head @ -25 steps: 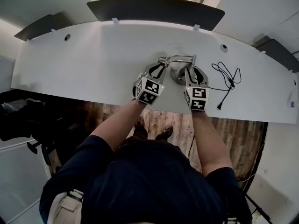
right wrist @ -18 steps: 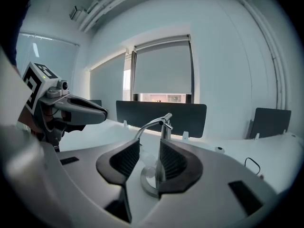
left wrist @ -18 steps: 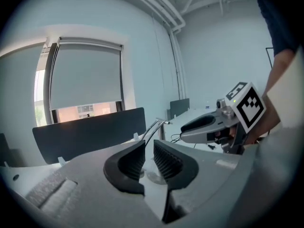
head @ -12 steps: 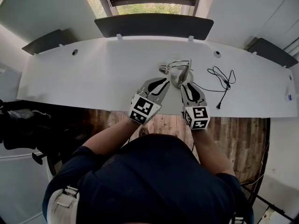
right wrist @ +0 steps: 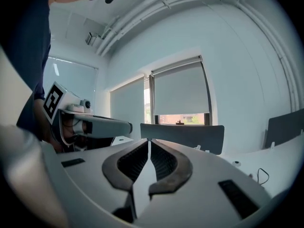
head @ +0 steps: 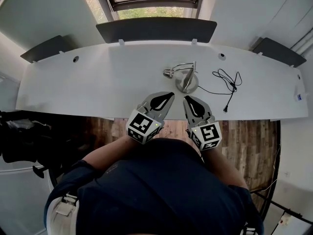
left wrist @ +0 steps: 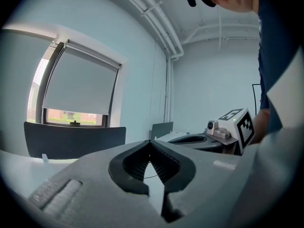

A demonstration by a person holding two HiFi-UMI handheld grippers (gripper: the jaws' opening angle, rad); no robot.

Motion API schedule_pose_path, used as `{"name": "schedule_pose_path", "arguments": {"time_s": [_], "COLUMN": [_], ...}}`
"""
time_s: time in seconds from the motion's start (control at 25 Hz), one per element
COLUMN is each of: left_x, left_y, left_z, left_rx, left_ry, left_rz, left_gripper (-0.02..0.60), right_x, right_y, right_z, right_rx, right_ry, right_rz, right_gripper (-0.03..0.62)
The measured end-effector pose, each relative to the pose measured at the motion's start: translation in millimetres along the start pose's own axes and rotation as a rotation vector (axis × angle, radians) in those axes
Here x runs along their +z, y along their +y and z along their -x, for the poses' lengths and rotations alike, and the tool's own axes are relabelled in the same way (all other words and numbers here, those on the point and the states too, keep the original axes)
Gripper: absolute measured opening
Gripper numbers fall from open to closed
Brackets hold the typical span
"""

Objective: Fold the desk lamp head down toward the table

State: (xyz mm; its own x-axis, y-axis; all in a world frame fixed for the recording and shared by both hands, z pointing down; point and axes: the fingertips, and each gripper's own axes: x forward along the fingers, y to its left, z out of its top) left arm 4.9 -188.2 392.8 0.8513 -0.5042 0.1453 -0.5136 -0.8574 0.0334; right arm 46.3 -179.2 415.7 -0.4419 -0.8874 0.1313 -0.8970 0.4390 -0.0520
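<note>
Now both grippers hover at the near edge of the white surface (head: 73, 87), side by side and clear of the desk lamp (head: 186, 81). Left gripper (head: 169, 95): jaws pressed together, nothing between them. Right gripper (head: 186, 99): jaws have just been closing, tips meeting, nothing caught. I see the lamp on its round base just beyond the tips, lamp head (head: 169, 73) out to the left, black cord (head: 226, 83) sprawled to the right.

light: bright daylight from window (head: 156, 11) | focus: sharp | edges: fisheye-bent, dark corners
</note>
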Motion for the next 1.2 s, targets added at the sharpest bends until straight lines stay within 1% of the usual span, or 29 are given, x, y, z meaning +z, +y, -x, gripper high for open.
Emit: {"name": "schedule_pose_path", "arguments": {"time_s": [0.08,0.28,0.44,0.64,0.92,1.04,1.2], "left_x": [-3,-11,-12,-15,-11,-12,-10], "left_y": [-4,-11,-17,-24,-28,-30,-32], "left_z": [2,6,7,7,7,8,10], "left_rx": [-0.013,-0.029,-0.043,-0.057,-0.065,-0.066,-0.061], "left_ry": [0.002,0.005,0.001,0.027,-0.001,0.010,0.008], "left_rz": [0.002,-0.006,-0.016,-0.023,-0.038,-0.038,-0.044], "left_gripper": [0.006,0.006,0.006,0.006,0.006,0.006,0.006], "right_x": [4,-6,-9,-10,-8,-8,-7], "right_y": [8,20,22,25,26,25,26], "right_z": [5,11,15,19,22,24,27], "right_rx": [0.019,0.046,0.041,0.044,0.046,0.043,0.045], "right_ry": [-0.009,0.004,0.002,0.003,-0.002,-0.004,-0.003], "right_rz": [0.006,-0.011,-0.015,-0.012,-0.013,-0.028,-0.021], "right_gripper": [0.020,0.011,0.009,0.009,0.009,0.009,0.009]}}
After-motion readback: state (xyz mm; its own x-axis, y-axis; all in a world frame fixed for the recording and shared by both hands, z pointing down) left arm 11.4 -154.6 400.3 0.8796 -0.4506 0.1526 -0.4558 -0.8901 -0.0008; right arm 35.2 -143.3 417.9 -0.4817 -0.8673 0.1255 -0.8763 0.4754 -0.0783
